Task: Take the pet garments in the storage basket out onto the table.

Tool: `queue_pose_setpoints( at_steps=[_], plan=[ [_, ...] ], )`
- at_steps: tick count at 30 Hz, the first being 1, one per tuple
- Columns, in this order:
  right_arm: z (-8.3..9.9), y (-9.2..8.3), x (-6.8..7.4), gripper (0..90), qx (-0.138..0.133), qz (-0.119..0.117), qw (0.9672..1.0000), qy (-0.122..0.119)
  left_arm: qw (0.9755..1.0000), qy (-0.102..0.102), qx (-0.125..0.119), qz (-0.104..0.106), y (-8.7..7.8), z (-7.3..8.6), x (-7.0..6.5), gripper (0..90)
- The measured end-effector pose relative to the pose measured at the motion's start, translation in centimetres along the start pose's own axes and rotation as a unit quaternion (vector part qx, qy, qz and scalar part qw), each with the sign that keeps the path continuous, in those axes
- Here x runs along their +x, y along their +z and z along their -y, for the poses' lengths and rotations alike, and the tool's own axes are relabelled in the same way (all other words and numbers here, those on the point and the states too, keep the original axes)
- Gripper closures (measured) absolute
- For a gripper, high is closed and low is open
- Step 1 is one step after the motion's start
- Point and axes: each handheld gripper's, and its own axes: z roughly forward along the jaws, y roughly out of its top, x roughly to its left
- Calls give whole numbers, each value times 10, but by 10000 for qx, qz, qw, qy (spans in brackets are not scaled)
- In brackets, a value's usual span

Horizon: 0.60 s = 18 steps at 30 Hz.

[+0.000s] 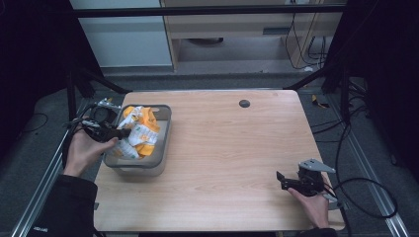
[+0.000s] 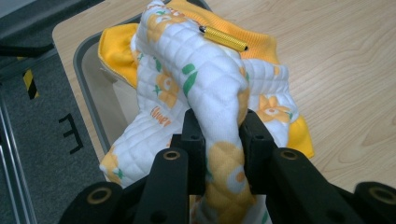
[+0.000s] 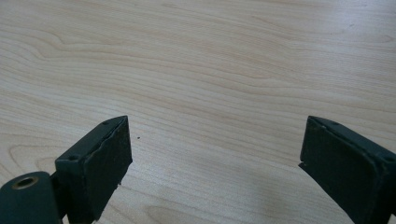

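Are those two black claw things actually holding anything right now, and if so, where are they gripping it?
The left gripper is shut on a bunched fold of the quilted white-and-orange cloth, over the grey bin. The right gripper stands open over bare table, holding nothing.

The counter [image 1: 222,148] lies bare from the grey bin [image 1: 160,148] across to the right claw [image 1: 281,180] — open passage everywhere there; a small dark disc [image 1: 244,103] sits flush near the far edge; the bin's walls and the heaped quilted cloth [image 1: 139,133] block the left side — a yellow rod [image 2: 223,38] rests on top.
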Motion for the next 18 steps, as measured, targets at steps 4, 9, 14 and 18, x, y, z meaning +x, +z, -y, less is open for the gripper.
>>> queue_pose_setpoints(
  at_steps=[4, 9, 14, 18],
  plan=[
    [0, 0, 0, 88, 19, -16, 10000, 26, 9999, 162, -30, 48, -6, -3, -6, 744],
    [0, 0, 1, 87, 15, -19, 10000, 26, 9996, 237, -25, 123, -8, -4, -12, 744],
    [0, 0, 1, 85, 24, -17, 10000, 23, 9985, 489, 18, 259, -10, -6, -21, 744],
    [0, 0, 1, 85, 22, -20, 10000, 23, 9975, 637, 12, 309, -14, -8, -27, 744]
  ],
)
